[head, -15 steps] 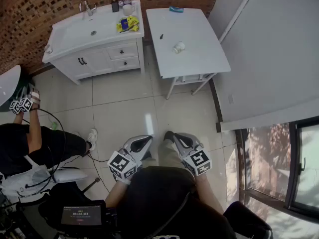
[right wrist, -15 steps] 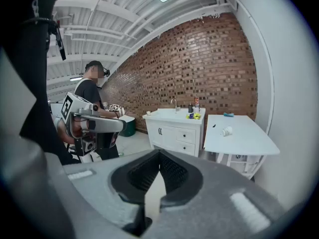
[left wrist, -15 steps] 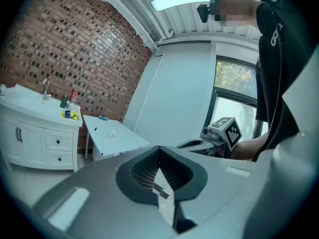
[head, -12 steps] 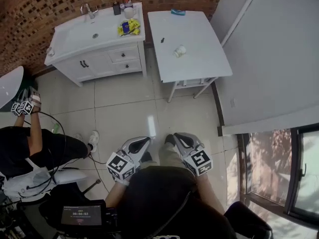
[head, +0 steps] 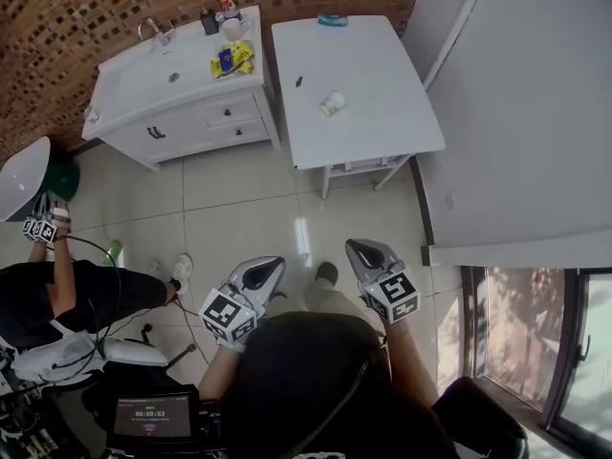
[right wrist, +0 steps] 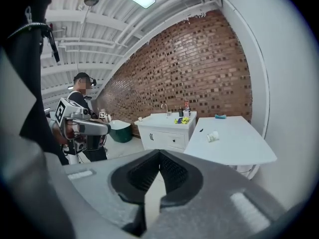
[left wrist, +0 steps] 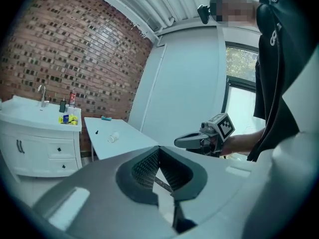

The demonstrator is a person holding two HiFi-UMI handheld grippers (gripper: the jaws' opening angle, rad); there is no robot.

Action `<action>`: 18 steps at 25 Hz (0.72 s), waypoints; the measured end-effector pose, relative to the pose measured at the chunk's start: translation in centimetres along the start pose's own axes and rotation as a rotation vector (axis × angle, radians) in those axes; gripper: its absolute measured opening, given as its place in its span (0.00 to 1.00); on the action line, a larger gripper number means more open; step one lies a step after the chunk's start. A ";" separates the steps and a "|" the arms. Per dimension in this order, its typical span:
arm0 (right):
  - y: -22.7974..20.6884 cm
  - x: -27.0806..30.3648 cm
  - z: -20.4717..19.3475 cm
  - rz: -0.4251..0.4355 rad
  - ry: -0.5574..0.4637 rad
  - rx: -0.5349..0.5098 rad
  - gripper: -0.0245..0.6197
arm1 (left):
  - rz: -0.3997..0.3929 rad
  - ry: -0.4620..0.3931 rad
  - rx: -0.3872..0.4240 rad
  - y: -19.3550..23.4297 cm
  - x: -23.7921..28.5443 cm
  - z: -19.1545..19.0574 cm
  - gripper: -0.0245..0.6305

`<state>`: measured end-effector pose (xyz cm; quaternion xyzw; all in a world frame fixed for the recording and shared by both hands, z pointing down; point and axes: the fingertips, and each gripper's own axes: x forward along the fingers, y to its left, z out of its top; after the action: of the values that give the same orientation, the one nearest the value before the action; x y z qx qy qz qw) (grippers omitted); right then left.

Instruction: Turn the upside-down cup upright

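A small white cup (head: 332, 103) rests tilted, apparently on its side, near the middle of the white table (head: 382, 113) far ahead. It also shows small in the left gripper view (left wrist: 114, 138) and the right gripper view (right wrist: 213, 136). My left gripper (head: 271, 264) and my right gripper (head: 356, 247) hang low over the tiled floor, close to my body and far from the table. Both point toward the table. The left gripper's (left wrist: 158, 151) jaws meet at the tip with nothing between them. The right gripper (right wrist: 159, 156) is shut and empty too.
A white sink cabinet (head: 182, 94) with bottles and yellow packs stands left of the table against the brick wall. A blue item (head: 332, 19) and a small dark item (head: 298, 81) lie on the table. Another person (head: 57, 285) sits at the left, holding grippers. A window is at right.
The view has shifted, so the table and cabinet sit slightly further left. My right gripper has moved a little forward and to the right. The cup lies as before.
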<state>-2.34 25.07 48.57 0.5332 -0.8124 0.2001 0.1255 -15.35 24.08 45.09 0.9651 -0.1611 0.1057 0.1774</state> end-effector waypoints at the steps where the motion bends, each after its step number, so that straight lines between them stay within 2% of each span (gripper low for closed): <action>1: -0.5 -0.1 0.1 0.006 -0.007 0.014 0.03 | 0.001 0.005 -0.005 -0.1 0.5 -0.1 0.06; 5: -2.1 -0.7 0.4 -0.002 -0.019 0.053 0.03 | -0.013 0.037 -0.028 -1.1 1.9 -0.9 0.06; 10: -3.3 -0.8 -1.3 0.000 0.003 0.083 0.03 | -0.015 0.040 -0.022 -1.4 3.1 -0.3 0.06; 18: -5.3 -1.4 -1.0 -0.033 0.016 0.070 0.03 | -0.044 0.051 -0.020 -0.6 5.0 0.1 0.06</action>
<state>3.07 24.82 49.89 0.5492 -0.7948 0.2307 0.1165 -10.48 23.21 46.08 0.9635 -0.1362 0.1250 0.1934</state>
